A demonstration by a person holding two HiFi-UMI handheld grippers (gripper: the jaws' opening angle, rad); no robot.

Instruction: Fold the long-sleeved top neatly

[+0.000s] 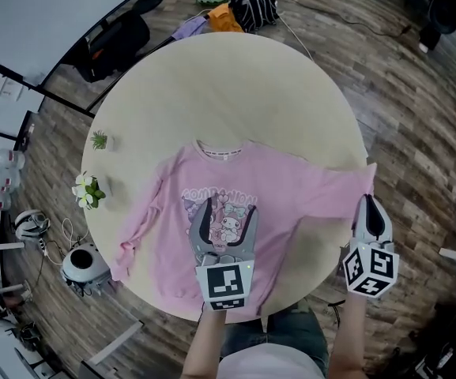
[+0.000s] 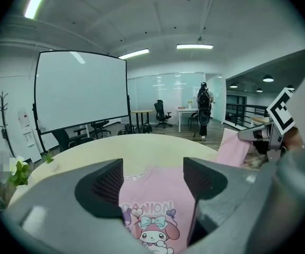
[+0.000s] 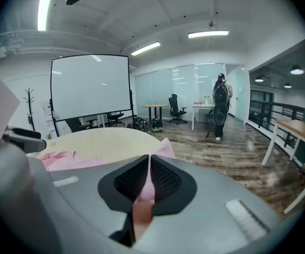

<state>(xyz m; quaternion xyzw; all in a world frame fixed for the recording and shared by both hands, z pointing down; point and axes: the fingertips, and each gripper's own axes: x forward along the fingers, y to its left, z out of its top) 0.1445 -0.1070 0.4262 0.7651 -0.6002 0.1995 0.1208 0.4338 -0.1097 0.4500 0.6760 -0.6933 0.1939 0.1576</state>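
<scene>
Pink long-sleeved top lies face up and flat on the round table, collar toward the far side, hem at the near edge.

Right gripper is clamped on the end of the right-hand sleeve, out by the table's right rim. Its own view shows pink cloth pinched between closed jaws. The sleeve runs out sideways, fairly taut.

Left gripper hovers over the cartoon print, jaws spread wide, with nothing between them but the shirt below.

The other sleeve lies bunched along the body near the left rim.

Step in hand, by the look of it: folding the right-hand sleeve in across the chest. To do it well, the cuff likely wants carrying low and level toward the opposite side, with the fold line straight from shoulder to hem. The left gripper could press the body down so it does not slide. A high lift risks dragging the whole top off square.
</scene>
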